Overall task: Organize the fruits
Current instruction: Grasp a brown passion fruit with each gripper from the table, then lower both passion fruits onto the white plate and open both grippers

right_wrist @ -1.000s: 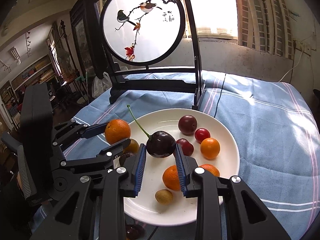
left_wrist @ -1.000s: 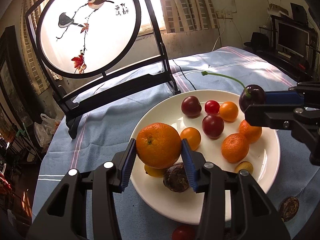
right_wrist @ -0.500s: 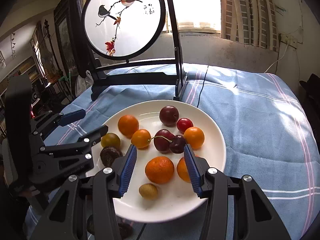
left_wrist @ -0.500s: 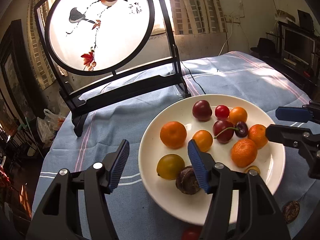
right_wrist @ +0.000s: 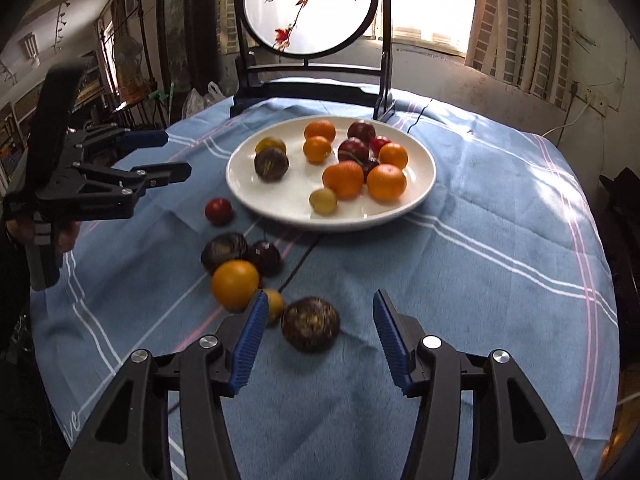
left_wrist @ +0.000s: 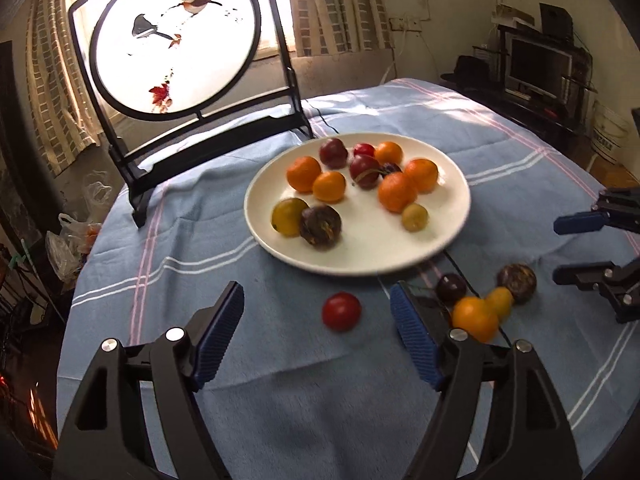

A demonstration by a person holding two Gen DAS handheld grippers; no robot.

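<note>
A white plate [left_wrist: 448, 232] [right_wrist: 416, 196] holds several fruits: oranges, red plums, a dark cherry, yellow fruits and a brown passion fruit. Loose on the blue cloth lie a red tomato [left_wrist: 341, 311] [right_wrist: 218, 211], an orange [left_wrist: 475, 319] [right_wrist: 235, 284], a dark plum [left_wrist: 451, 289] [right_wrist: 264, 258] and brown passion fruits [left_wrist: 516, 277] [right_wrist: 310, 323]. My left gripper [left_wrist: 318, 334] is open and empty, just in front of the tomato. My right gripper [right_wrist: 318, 340] is open and empty, with a passion fruit between its fingertips' line.
A round painted screen on a black stand [left_wrist: 176, 36] [right_wrist: 310, 8] stands behind the plate. A thin black cable [right_wrist: 300, 264] runs across the cloth under the plate. The round table's edges fall away on all sides.
Both grippers let go of their fruit onto the plate, opened, and have pulled back toward the near side of the table. The loose fruits now show in front of them.
</note>
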